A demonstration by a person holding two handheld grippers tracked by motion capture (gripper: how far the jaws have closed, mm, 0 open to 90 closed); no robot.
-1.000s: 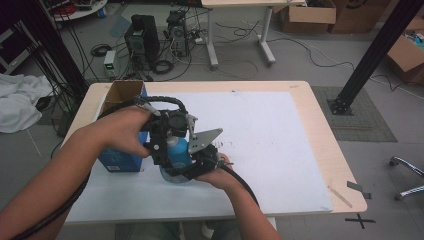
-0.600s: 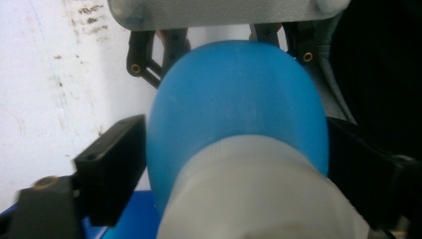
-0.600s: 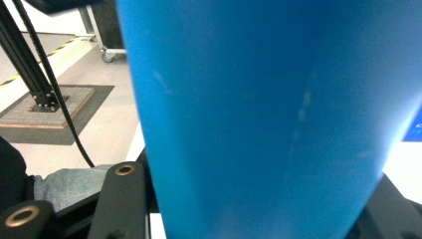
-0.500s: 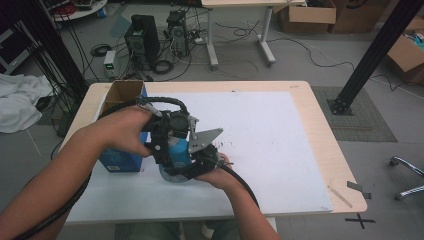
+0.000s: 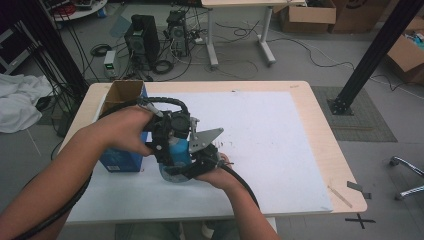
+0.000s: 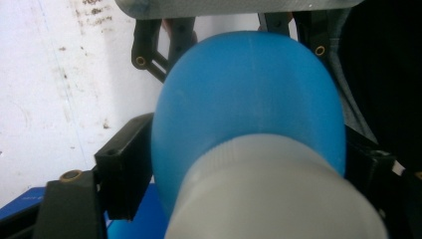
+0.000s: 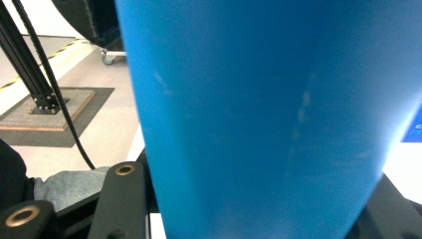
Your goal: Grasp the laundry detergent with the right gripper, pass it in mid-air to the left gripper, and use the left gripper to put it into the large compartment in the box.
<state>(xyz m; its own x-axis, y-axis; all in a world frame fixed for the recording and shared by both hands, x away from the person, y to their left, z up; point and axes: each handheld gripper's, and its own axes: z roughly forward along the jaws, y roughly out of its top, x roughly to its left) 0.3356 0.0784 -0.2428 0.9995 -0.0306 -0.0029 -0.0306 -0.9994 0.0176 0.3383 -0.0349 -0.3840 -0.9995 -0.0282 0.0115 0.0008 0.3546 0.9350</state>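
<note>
A blue bottle [image 5: 176, 151] with a white cap [image 6: 273, 194] is held just above the white mat [image 5: 280, 135], between both hands. My right gripper [image 5: 196, 162] comes in from the near side and is shut on the bottle's body [image 7: 268, 114]; one of its fingers [image 7: 124, 199] lies against the blue wall. My left gripper [image 5: 172, 137] reaches in from the left at the cap end. Its jaws have just been closing, and its fingers [image 6: 124, 167] now rest against both sides of the bottle top [image 6: 249, 99].
A blue carton [image 5: 120, 160] with its brown top open stands on the table just left of my hands. Right of them lies the wide white mat, and a strip of tape [image 5: 340, 196] sits at the table's near right corner. Desks, computers and cables stand on the floor beyond.
</note>
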